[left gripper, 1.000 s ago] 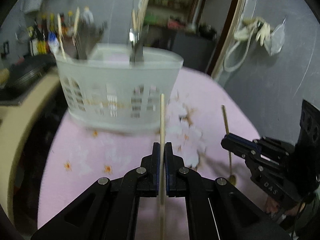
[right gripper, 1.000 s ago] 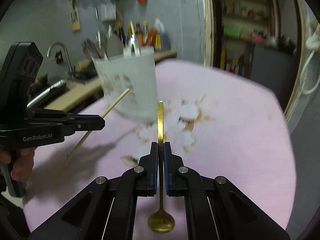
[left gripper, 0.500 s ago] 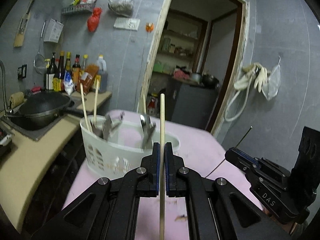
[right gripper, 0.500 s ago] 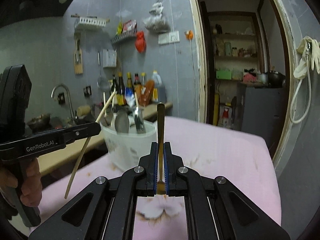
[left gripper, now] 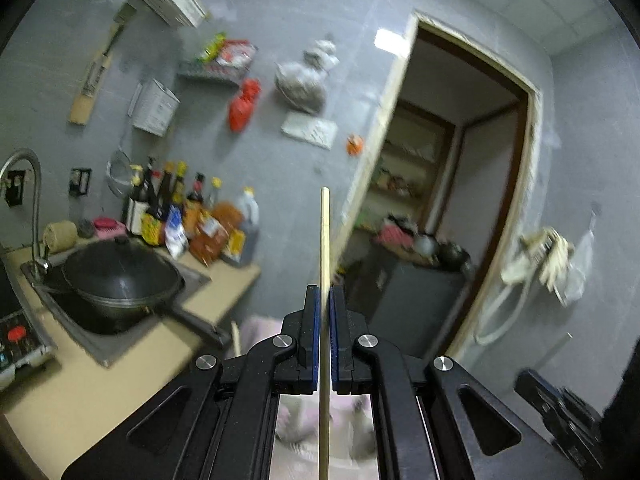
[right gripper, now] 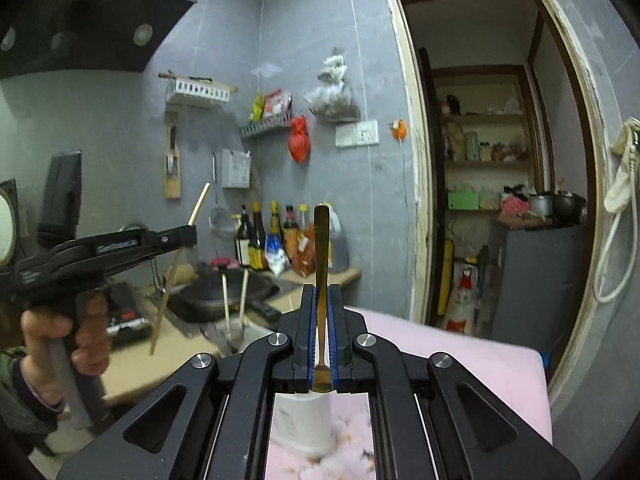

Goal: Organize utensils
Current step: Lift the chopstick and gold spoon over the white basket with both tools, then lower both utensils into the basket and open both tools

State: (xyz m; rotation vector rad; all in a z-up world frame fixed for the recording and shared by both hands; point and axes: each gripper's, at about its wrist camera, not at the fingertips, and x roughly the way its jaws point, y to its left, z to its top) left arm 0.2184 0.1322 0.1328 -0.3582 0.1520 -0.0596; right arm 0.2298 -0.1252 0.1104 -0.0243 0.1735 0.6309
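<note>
Left hand-held gripper point(left gripper: 325, 292) clamped tight on a thin pale wooden chopstick point(left gripper: 325, 240), stick upright, running above and below the blue pads. Right hand-held gripper point(right gripper: 321, 292) likewise closed on the slim handle of a gold metal spoon point(right gripper: 321, 240), handle up, bowl end hidden low between the pads. Just below and beyond the right fingers, white plastic utensil basket point(right gripper: 304, 420) on the pink flowered surface point(right gripper: 460, 360), two wooden sticks point(right gripper: 226, 300) standing in it near the surface's left edge. Farther left, a person's hand point(right gripper: 64, 340) around the black grip. Beyond, black wok point(left gripper: 120, 280) in the sink, bottles point(left gripper: 180, 216) along the grey wall.
</note>
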